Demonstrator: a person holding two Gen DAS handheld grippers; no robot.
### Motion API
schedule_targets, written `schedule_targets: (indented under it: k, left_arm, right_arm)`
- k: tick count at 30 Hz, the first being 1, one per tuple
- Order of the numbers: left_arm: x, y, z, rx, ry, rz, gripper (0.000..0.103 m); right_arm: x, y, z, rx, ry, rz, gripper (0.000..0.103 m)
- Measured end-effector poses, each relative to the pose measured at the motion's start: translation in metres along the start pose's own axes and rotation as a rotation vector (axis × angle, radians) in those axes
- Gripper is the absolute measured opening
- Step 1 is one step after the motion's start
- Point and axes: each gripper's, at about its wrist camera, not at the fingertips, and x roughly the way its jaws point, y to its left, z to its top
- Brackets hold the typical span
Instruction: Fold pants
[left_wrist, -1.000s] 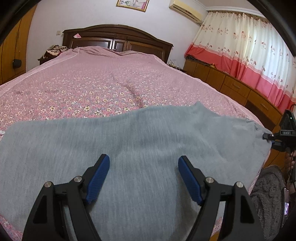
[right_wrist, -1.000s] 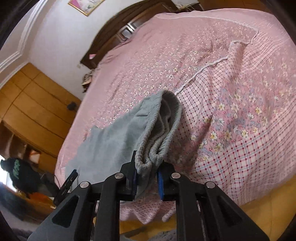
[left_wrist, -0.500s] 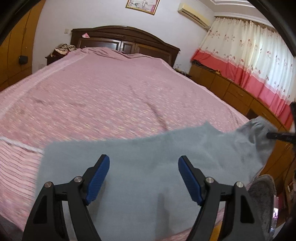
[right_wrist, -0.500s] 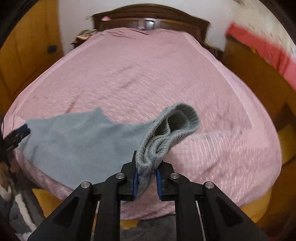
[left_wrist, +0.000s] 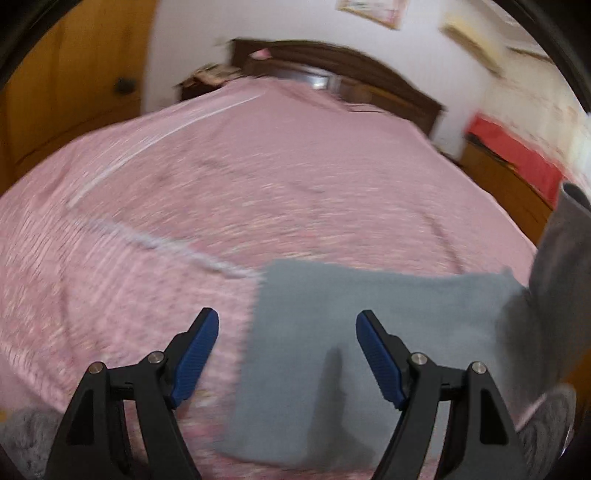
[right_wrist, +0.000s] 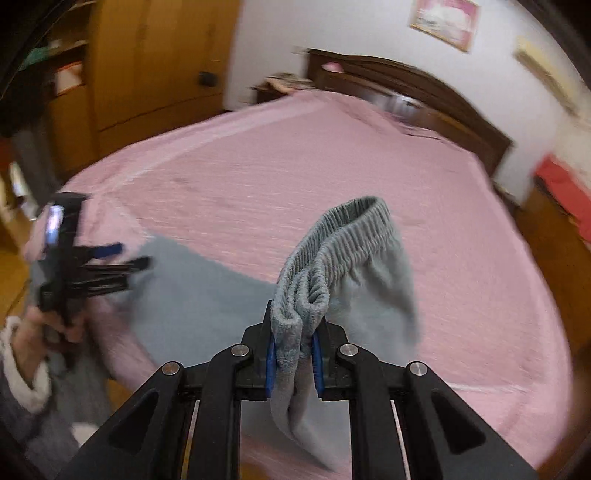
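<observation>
Pants (right_wrist: 207, 295) lie at the bed (left_wrist: 258, 177) near edge, more bedspread bared than before. Waistband (right_wrist: 332, 251) is clamped by right gripper (right_wrist: 293, 354); left gripper (left_wrist: 284, 354) spread wide, unloaded.

Pants (right_wrist: 207, 295): plain grey-blue knit; ribbed waistband (right_wrist: 343, 236) the same grey.
Bedspread (left_wrist: 295, 177): pink, with a pale stripe (left_wrist: 155, 240) left of the pants; any finer pattern is blurred.
Headboard (right_wrist: 417, 96): dark brown wood.
Wardrobe (right_wrist: 147, 62): honey-orange wood, left of the headboard.
Wall (left_wrist: 192, 37): white.
Curtain (left_wrist: 517, 158): red band, right of the headboard.
Left hand-held gripper (left_wrist: 284, 354): black frame, blue pads.
Right hand-held gripper (right_wrist: 293, 360): black frame, blue pads.
</observation>
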Motion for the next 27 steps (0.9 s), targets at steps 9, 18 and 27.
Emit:
schedule_targets:
  k: [9,18,27]
  left_arm:
    - [-0.009,0.063,-0.007,-0.204,0.071,-0.059,0.080]
    - [-0.028,0.098,-0.020,-0.277,0.065,-0.138,0.080]
    - [-0.042,0.109,-0.031,-0.272,0.055,-0.123,0.080]
  right_arm:
    - [0.086,0.101,0.001,-0.033,0.049,0.298,0.016]
    - [0.064,0.120,0.025,-0.108,0.020,0.294,0.016]
    - [0.122,0.169,0.017,-0.193,0.161,0.305,0.016]
